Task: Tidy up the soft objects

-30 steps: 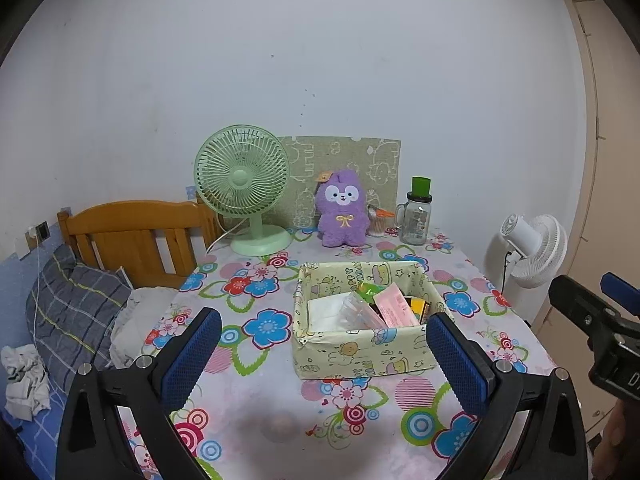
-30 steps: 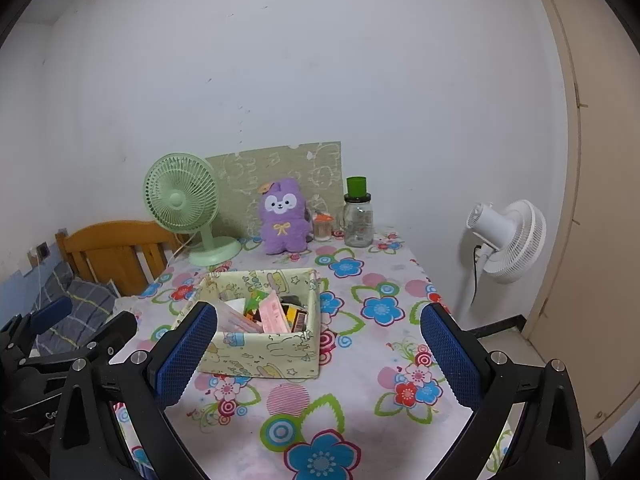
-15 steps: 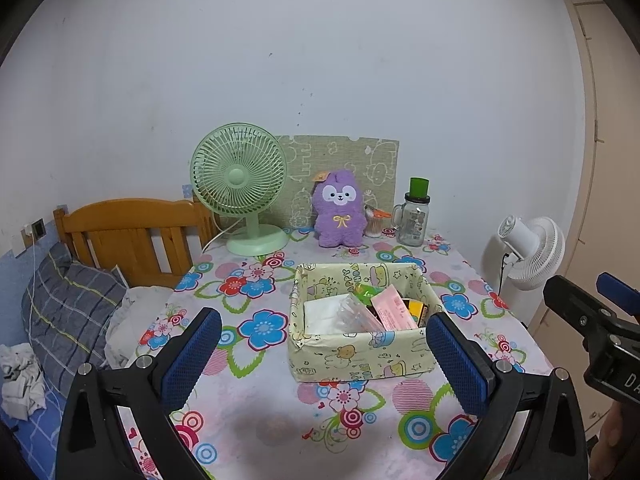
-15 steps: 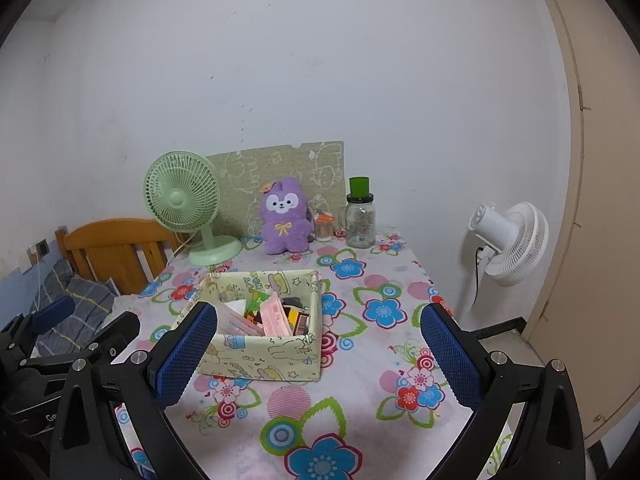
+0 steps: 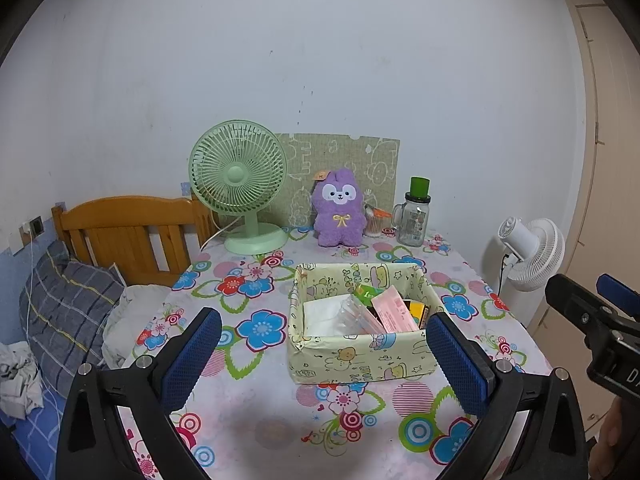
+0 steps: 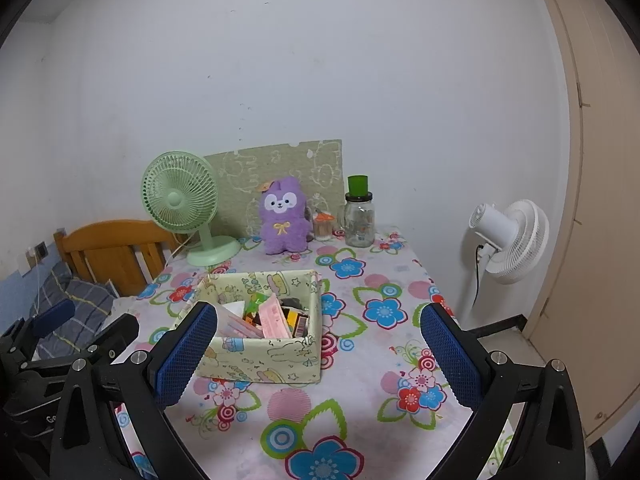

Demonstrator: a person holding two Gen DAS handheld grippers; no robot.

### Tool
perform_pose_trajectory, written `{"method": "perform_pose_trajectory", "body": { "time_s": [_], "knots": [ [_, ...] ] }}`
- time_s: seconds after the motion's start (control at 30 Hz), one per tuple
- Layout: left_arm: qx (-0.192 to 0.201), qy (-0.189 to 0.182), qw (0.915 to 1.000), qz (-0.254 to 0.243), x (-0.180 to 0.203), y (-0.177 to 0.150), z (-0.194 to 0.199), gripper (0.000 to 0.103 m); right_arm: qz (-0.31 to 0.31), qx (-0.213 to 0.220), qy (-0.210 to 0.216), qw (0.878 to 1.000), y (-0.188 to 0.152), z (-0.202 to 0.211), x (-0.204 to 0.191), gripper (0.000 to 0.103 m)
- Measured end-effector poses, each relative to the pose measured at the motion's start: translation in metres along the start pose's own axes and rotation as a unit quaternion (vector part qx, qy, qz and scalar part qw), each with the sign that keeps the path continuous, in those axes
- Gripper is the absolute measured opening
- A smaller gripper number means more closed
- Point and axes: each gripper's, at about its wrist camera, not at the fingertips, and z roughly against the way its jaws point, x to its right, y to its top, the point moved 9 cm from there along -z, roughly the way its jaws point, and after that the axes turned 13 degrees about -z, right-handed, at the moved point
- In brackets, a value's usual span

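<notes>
A purple plush bunny (image 5: 339, 213) sits upright at the back of the flowered table (image 5: 256, 412), seen also in the right wrist view (image 6: 283, 217). A pale yellow fabric box (image 5: 360, 356) holds packets and small items mid-table; it also shows in the right wrist view (image 6: 256, 360). My left gripper (image 5: 326, 358) is open and empty, near the table's front, its jaws either side of the box in view. My right gripper (image 6: 320, 354) is open and empty, hovering at the front right. Each gripper shows at the edge of the other's view.
A green desk fan (image 5: 240, 184) stands back left, a glass jar with a green lid (image 5: 412, 216) back right, a patterned board (image 5: 360, 160) against the wall. A wooden headboard (image 5: 128, 232) and bedding lie left. A white floor fan (image 5: 528, 252) stands right.
Both grippers have pulled back and up slightly, so the table and box appear a little farther. Jaws stay open; nothing was picked up.
</notes>
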Motion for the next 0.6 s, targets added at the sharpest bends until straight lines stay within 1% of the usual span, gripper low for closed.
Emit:
{"method": "perform_pose_trajectory", "body": {
  "time_s": [0.6],
  "knots": [
    [0.000, 0.000, 1.0000, 0.003, 0.0015, 0.0011, -0.0019, 0.103, -0.003, 0.003, 0.002, 1.000, 0.0035, -0.0002, 0.0031, 0.103]
  ]
}}
